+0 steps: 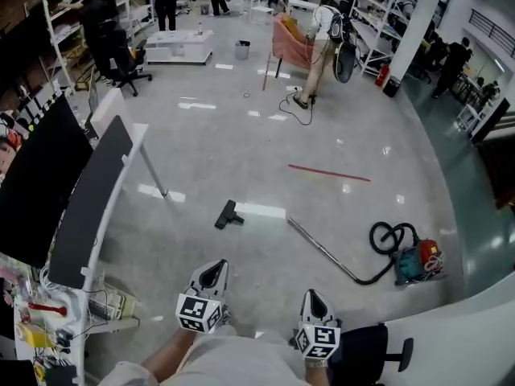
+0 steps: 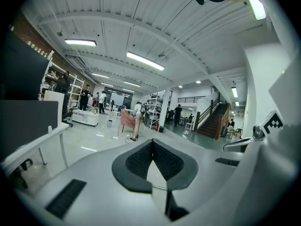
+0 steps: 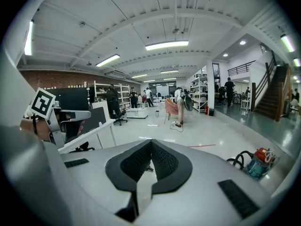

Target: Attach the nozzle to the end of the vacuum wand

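A black floor nozzle (image 1: pixel 228 214) lies alone on the glossy grey floor in the head view. To its right a thin metal wand (image 1: pixel 320 252) lies slanted, its far end running into a black hose (image 1: pixel 389 239) coiled at a small teal and red vacuum cleaner (image 1: pixel 417 262); the same vacuum cleaner (image 3: pixel 259 162) sits low right in the right gripper view. My left gripper (image 1: pixel 214 273) and right gripper (image 1: pixel 315 301) hang near the bottom edge, well short of nozzle and wand. Both are shut with nothing between the jaws, as the left gripper (image 2: pixel 152 147) and right gripper (image 3: pixel 151 149) views show.
A white desk (image 1: pixel 129 147) with dark panels and monitors stands at the left. A red strip (image 1: pixel 329 173) lies on the floor beyond the wand. A black office chair (image 1: pixel 378 346) is at bottom right. Several people, shelves and a pink chair (image 1: pixel 291 45) are far off.
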Tool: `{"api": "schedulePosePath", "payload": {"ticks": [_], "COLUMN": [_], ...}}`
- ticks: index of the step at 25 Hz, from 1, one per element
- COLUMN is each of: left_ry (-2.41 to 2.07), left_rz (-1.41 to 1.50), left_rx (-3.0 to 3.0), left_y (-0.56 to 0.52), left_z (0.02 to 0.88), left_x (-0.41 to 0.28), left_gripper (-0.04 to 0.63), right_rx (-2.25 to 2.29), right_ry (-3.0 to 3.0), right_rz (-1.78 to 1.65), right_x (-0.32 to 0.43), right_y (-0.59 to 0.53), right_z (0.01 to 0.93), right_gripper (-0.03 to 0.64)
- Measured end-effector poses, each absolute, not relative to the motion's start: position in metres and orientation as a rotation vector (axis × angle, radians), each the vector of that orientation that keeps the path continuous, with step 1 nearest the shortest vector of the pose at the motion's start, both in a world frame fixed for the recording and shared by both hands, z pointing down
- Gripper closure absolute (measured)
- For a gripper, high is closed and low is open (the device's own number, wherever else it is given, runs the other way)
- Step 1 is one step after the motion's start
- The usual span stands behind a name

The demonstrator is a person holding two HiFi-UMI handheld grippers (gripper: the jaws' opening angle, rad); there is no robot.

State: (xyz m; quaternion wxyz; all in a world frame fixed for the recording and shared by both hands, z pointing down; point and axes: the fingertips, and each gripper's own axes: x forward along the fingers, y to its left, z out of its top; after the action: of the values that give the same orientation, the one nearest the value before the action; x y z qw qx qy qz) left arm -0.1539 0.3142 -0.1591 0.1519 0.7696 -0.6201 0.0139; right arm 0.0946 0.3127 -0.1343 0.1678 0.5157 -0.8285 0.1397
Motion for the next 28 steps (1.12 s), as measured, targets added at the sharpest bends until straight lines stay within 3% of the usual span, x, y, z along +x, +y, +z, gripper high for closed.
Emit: {"api": "schedulePosePath", "payload": {"ticks": [7,28], "left_ry": [-1.802,-1.928], "left_rz": [0.068,0.153], "left_rx": [2.136,2.023], "left_y": [0.278,0.108], "left_z": [-0.132,-0.135], "left_x": [-0.194,-0.124], "left_gripper": [0.586,0.586], "right_rx": [1.377,1.181], "right_ry": [-2.341,-2.458], "right_rz": [0.422,0.474], "right_x": [0.064,0.11], "right_y": [0.274,0.054], "right_z": [-0.113,-0.08], "right_gripper": [0.614,0.614]}}
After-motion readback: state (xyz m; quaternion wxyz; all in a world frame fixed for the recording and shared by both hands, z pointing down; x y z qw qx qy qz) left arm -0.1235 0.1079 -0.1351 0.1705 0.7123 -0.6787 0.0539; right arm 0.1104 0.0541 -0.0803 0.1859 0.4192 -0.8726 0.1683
